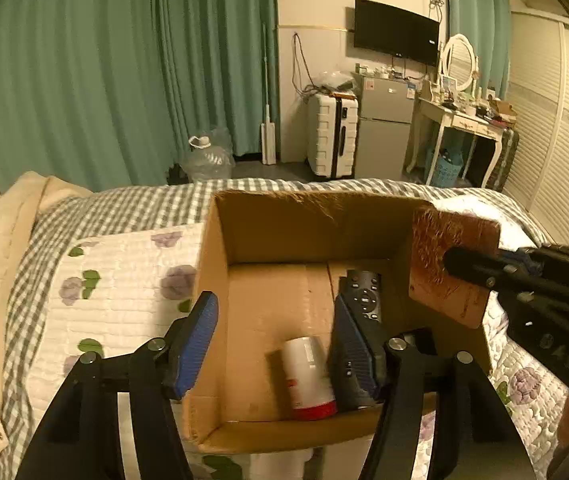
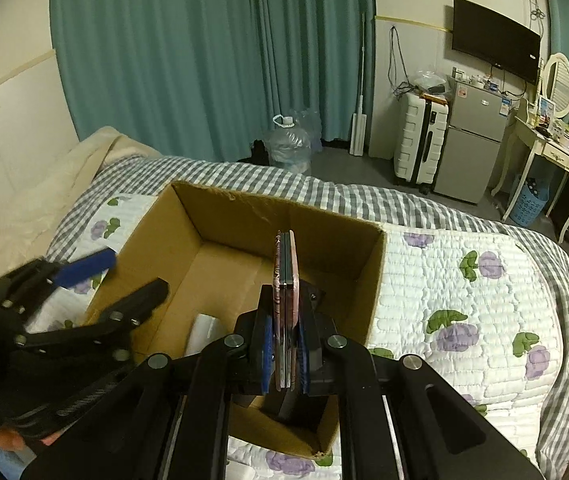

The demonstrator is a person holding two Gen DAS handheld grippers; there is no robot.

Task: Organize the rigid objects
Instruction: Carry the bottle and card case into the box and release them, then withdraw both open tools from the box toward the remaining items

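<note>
An open cardboard box (image 1: 220,240) (image 2: 188,216) sits on the bed. Inside lie a black remote control (image 1: 362,292) and a white bottle with a red cap (image 1: 308,372) on its side; the bottle also shows in the right wrist view (image 2: 202,334). My left gripper (image 1: 280,344) is open and straddles the box's left wall, one finger outside and one inside. My right gripper (image 2: 284,344) is shut on a thin pink flat case (image 2: 286,264), held edge-on over the box. In the left wrist view the case (image 1: 454,264) hangs above the box's right wall.
The bed has a white floral quilt (image 2: 464,300) over a checked sheet (image 1: 132,208). A beige blanket (image 1: 0,240) lies at the left. Beyond the bed stand a water jug (image 2: 288,144), a white suitcase (image 1: 332,136), a small fridge (image 1: 384,132) and a dressing table (image 1: 460,120).
</note>
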